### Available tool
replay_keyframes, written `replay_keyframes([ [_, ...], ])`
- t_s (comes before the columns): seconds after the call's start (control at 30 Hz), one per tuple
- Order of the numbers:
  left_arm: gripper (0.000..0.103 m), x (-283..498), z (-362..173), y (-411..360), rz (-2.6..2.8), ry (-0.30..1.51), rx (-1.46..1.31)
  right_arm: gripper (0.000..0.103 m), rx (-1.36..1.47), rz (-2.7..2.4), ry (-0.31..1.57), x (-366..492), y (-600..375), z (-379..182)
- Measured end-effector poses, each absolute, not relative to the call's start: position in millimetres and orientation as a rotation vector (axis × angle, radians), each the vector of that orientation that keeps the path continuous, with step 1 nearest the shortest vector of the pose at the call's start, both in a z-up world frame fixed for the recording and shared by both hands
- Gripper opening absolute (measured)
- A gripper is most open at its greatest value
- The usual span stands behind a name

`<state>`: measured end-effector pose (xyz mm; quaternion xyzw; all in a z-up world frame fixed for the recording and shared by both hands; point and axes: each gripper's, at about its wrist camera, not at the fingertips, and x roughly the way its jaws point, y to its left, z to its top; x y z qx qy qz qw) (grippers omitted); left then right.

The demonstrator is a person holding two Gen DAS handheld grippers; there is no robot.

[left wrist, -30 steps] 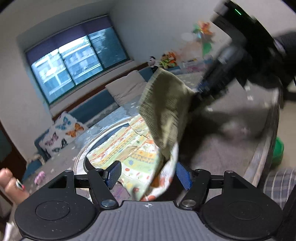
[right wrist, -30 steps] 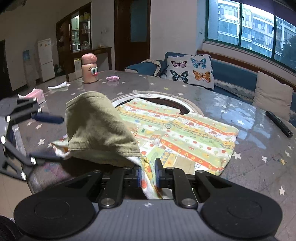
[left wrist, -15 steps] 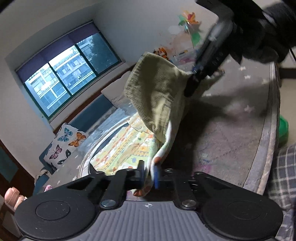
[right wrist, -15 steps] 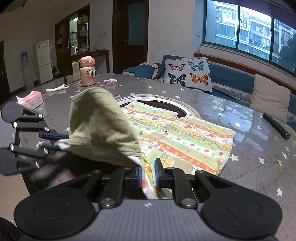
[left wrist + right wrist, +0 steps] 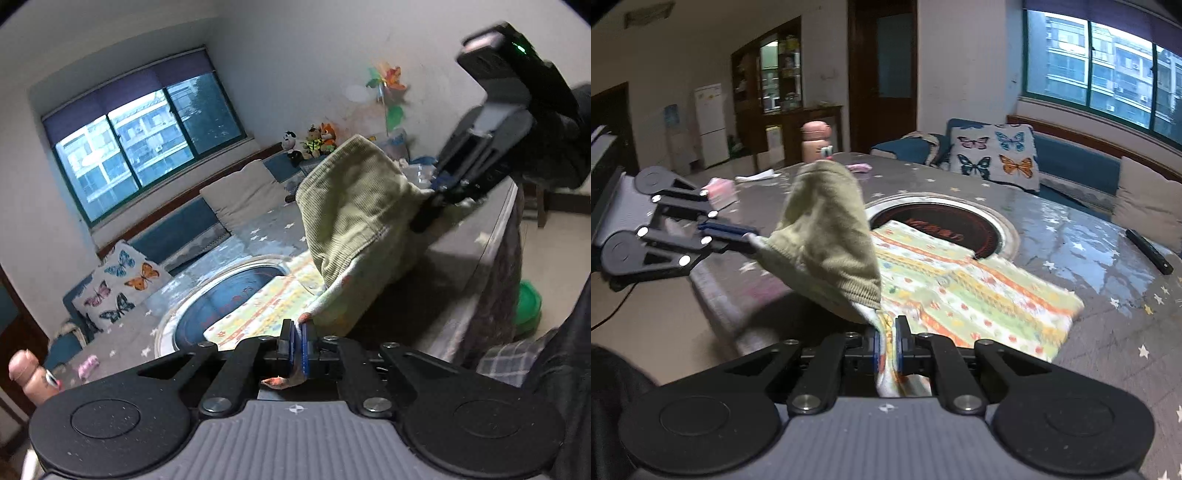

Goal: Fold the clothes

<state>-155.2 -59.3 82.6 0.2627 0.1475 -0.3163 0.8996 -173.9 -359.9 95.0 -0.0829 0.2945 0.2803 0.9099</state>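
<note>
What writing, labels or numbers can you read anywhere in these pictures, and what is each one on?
Red characters on the dark round cooktop set into the table: there, but too blurred to read.
Patterned garment: only printed stripes and small motifs, no words that can be made out.
Pink bottle: a cartoon face, no text.
Butterfly cushion: pictures only.
Nothing else readable.

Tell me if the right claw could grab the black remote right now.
Probably not as things stand: the right claw is shut on the shirt, and the remote lies apart from it, farther across the table.
</note>
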Motion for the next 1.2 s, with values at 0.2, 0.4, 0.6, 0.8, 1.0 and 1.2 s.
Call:
replay_keyframes([
  [0.2, 0.004, -144.2, 102.6, -64.8, -0.652, 0.247, 0.494, 0.006, -0.159, 0.570, 0.575, -183.0, -364.8, 123.3],
  [0.4, 0.004, -85.8, 100.6, -89.3, -0.600, 0.228, 0.492, 0.006, -0.132, 0.513, 0.588, -129.8, -375.3, 121.5],
  [0.6, 0.004, -4.9, 82.2, -115.2, -0.544, 0.314, 0.460, 0.007, -0.100, 0.463, 0.649, -56.1, -381.1, 101.7],
  [0.8, 0.004, 49.6, 46.4, -137.9, -0.493, 0.441, 0.454, 0.011, -0.078, 0.392, 0.737, 4.8, -382.4, 57.5],
  [1.0, 0.005, 69.3, 21.9, -129.0, -0.410, 0.536, 0.431, 0.038, -0.032, 0.272, 0.721, 21.6, -400.4, 32.6],
  [1.2, 0.008, 57.5, 36.5, -115.8, -0.376, 0.519, 0.368, 0.042, -0.005, 0.256, 0.638, -12.0, -413.3, 53.9],
])
